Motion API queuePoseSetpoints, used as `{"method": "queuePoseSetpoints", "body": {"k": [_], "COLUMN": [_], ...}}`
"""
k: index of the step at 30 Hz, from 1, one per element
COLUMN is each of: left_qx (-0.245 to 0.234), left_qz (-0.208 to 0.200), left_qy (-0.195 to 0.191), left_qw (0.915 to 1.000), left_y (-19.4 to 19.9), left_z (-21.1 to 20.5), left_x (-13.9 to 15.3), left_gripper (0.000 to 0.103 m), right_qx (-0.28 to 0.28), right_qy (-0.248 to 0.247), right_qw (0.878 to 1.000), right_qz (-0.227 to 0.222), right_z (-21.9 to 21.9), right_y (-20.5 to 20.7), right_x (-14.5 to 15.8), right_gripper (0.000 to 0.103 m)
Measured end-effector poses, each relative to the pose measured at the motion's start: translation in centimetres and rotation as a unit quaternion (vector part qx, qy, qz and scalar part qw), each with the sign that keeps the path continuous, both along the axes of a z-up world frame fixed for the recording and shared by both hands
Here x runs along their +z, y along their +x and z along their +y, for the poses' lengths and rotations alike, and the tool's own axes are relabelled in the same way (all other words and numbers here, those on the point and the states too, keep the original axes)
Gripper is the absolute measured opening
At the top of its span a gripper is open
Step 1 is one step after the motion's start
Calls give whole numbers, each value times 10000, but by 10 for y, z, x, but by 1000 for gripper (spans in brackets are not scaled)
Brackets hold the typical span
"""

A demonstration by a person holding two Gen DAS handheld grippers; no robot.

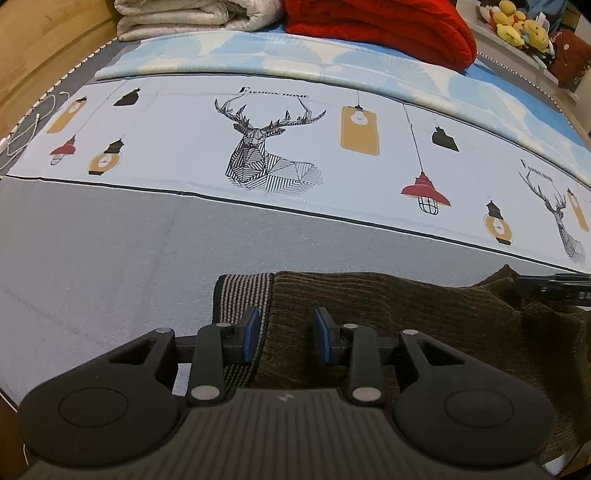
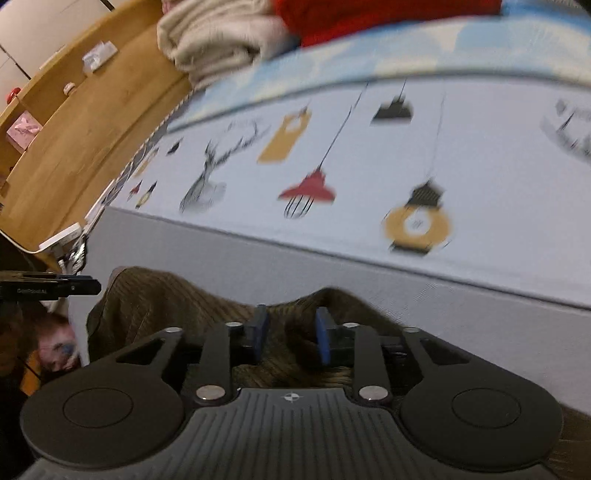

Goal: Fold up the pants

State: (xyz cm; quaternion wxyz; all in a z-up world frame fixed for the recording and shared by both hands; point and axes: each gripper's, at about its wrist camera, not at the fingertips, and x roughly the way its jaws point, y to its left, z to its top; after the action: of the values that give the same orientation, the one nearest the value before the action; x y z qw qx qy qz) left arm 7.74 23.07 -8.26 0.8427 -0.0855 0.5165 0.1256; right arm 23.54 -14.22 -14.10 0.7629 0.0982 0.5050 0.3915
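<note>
The dark brown ribbed knit pants (image 1: 406,325) lie bunched on the grey bedsheet (image 1: 92,258) across the lower right of the left view. The left gripper (image 1: 284,334) hangs over their striped waistband (image 1: 240,291), jaws apart, pinching nothing. The right gripper (image 2: 291,338), blurred, stands parted above a brown fold, pressing nothing.

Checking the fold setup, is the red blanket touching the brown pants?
Apart. In the left wrist view the red blanket sits at the far end of the bed, while the brown pants lie near the tool, with the printed sheet between.
</note>
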Motion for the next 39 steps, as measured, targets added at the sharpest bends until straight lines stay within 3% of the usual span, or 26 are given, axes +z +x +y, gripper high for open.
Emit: {"method": "queuePoseSetpoints", "body": {"k": [2, 5, 7, 10, 11, 14, 17, 20, 21, 22, 24, 29, 30, 32, 33, 36, 39], "left_qx": [15, 36, 38, 47, 47, 53, 92, 120, 140, 168, 189, 123, 97, 70, 77, 107, 130], "left_qz": [-5, -3, -9, 0, 2, 27, 39, 32, 31, 27, 9, 18, 14, 13, 22, 45, 110], "left_qy": [0, -12, -12, -21, -13, 3, -28, -44, -45, -52, -69, -60, -48, -36, -34, -27, -34], "left_qw": [10000, 10000, 10000, 10000, 10000, 10000, 9999, 9999, 9999, 9998, 9998, 9999, 9999, 10000, 10000, 9999, 9998], "left_y": [1, 2, 3, 3, 3, 4, 1, -2, -3, -4, -5, -4, -4, -4, -4, -3, -4], "left_z": [1, 4, 5, 8, 8, 10, 14, 20, 22, 24, 25, 18, 16, 13, 13, 15, 18], "left_x": [0, -1, -1, -1, -1, -2, -3, -2, -2, -2, -1, 0, 0, 0, 0, -1, -5], "left_gripper": [36, 36, 36, 36, 36, 36, 36, 36, 36, 36, 36, 36, 37, 37, 37, 37, 38], "right_qx": [96, 208, 166, -23, -54, -351, -479, -127, 15, 162, 442, 655, 717, 844, 845, 688, 600], "right_qy": [-24, -280, -449, -74, 43, 438, -32, -322, -312, -292, -327, -593, -646, -679, -666, -523, -758], "right_qw": [9999, 9993, 9987, 9998, 10000, 9977, 9968, 9977, 9984, 9987, 9976, 9954, 9948, 9933, 9924, 9914, 9878], "right_qz": [65, 129, 171, 196, 22, -392, -637, -585, -474, -390, -414, -362, -333, -414, -594, -983, -1220], "right_z": [8, 16, 15, 8, 8, 7, 9, 4, 3, 1, 1, 14, 18, 26, 30, 36, 40], "right_y": [7, 19, 27, 41, 41, 45, 45, 41, 41, 39, 29, 23, 21, 18, 16, 18, 19], "right_x": [-6, -13, -14, -4, 4, 23, 27, 25, 24, 22, 20, 7, 4, 2, 6, 17, 11], "right_gripper": [40, 38, 17, 8, 0, 0, 0, 5, 17, 36, 48, 47, 47, 14, 7, 6, 6]}}
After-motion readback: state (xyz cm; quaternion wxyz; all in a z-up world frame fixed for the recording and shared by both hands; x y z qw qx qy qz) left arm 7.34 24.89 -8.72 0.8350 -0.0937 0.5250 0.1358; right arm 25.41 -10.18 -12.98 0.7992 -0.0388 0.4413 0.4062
